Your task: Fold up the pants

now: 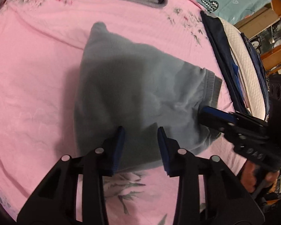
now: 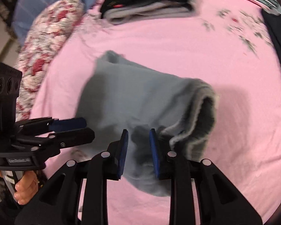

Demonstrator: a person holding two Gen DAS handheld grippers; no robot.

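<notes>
On pink sheet (image 1: pixel 37 75), folded pants (image 1: pixel 133 86), waistband (image 1: pixel 213 88) rightward.

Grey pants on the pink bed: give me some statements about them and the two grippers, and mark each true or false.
1. The grey pants lie on a pink sheet. True.
2. The left gripper is shut on the pants. False: its jaws stand open.
3. The ribbed waistband is lifted, curling open. True.
4. The right gripper hangs over bare sheet. False: it is over the pants.
5. Folded clothes sit at the far edge. True.
</notes>
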